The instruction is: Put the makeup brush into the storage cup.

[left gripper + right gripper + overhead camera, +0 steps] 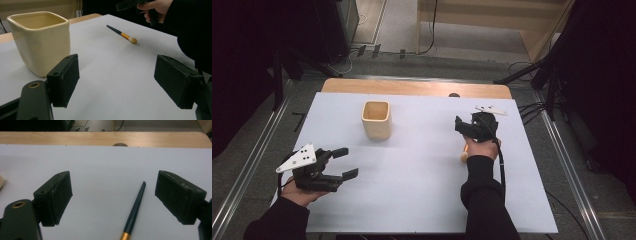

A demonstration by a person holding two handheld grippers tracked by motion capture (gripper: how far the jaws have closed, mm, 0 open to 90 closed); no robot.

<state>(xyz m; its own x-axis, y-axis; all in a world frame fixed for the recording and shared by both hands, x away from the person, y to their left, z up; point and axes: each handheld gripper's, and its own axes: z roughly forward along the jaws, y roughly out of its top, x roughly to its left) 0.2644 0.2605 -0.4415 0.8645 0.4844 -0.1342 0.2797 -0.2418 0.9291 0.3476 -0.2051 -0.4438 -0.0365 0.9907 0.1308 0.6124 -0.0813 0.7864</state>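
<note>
Brush: thin dark-handled makeup brush (135, 212) w/ gold band, lies at 6 o'clock of right tongs (113, 197).
Feel: looks light, stiff; grab mid-handle.
Tongs: both wide, left tongs (116, 82) too.

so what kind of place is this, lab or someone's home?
Looks like a lab or recording setup, not a home: dark curtains around the table, metal floor rails, loose cables, and only a cup and brush laid out.

We see a wooden table (412, 87) covered by a white sheet (422, 175). Black cables (427, 30) lie on the grey floor (402, 20) beyond.
</note>
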